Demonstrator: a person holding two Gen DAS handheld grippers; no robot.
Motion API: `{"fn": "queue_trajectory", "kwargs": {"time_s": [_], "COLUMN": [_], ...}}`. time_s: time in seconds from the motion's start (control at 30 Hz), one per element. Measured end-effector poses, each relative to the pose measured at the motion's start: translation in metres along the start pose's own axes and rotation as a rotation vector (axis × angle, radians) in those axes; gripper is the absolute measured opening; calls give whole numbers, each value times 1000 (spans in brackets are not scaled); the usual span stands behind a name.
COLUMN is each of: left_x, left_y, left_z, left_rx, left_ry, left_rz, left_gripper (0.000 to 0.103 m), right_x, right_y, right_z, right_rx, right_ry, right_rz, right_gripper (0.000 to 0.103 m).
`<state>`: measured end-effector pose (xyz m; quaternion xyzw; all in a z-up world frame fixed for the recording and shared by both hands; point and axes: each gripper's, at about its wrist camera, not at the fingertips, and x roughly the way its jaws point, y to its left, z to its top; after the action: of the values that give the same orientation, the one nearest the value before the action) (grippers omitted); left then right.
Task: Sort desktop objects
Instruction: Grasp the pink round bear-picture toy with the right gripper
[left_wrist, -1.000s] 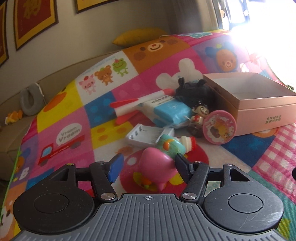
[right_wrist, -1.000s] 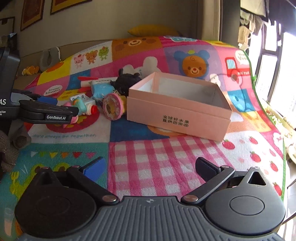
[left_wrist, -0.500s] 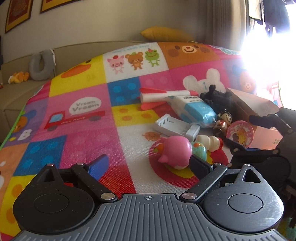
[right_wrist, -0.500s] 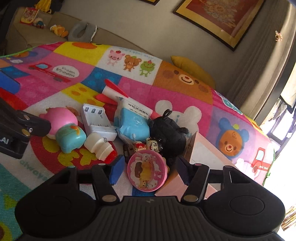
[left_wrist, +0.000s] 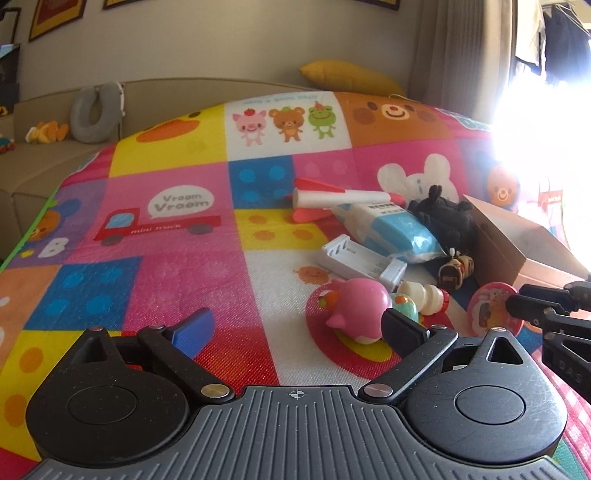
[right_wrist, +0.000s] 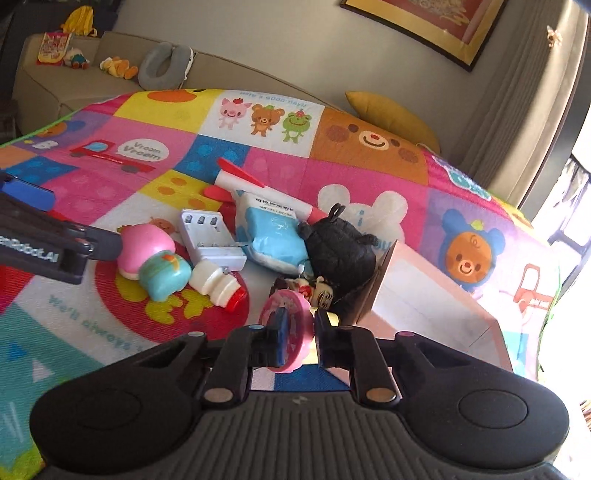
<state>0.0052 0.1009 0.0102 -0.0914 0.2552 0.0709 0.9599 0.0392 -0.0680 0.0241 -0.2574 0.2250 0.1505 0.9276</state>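
My right gripper (right_wrist: 300, 334) is shut on the pink round tin (right_wrist: 295, 325), standing on edge beside the open pink box (right_wrist: 424, 306); the tin also shows in the left wrist view (left_wrist: 493, 314). My left gripper (left_wrist: 295, 328) is open and empty, just left of the pink round toy (left_wrist: 356, 308). A pile of toys lies on the colourful play mat (left_wrist: 177, 258): teal toy (right_wrist: 166, 275), small white bottle with red cap (right_wrist: 218, 288), white battery charger (right_wrist: 208, 236), blue tissue pack (right_wrist: 273, 236), black plush (right_wrist: 340, 247), toy rocket (left_wrist: 332, 197), small figurine (right_wrist: 325, 291).
A beige sofa (right_wrist: 74, 85) with a grey neck pillow (right_wrist: 162, 66) stands behind the mat. A yellow cushion (left_wrist: 351, 75) lies at the back. The mat left of the pile (left_wrist: 110, 277) holds nothing. Bright window glare fills the right side.
My right gripper has closed on the pink round tin, which it straddled open before. My left gripper has drawn back and left from the pink toy, staying open.
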Motion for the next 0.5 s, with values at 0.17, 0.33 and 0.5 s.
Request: {"fn": "queue_trajectory", "kwargs": {"time_s": [0.17, 0.33, 0.5], "left_x": [-5, -4, -4], "left_y": [-8, -14, -12], "left_z": [-3, -4, -4], "left_rx": [44, 71, 58], "left_ry": [-16, -12, -10], "left_rz": [-32, -43, -37], "left_gripper": [101, 102, 102], "right_x": [-24, -34, -22], "right_y": [-21, -41, -49], "right_z": [-15, -29, -33], "right_rx": [105, 193, 299], "right_ry": [21, 11, 19], "right_rz": [122, 93, 112], "right_gripper": [11, 32, 61]}}
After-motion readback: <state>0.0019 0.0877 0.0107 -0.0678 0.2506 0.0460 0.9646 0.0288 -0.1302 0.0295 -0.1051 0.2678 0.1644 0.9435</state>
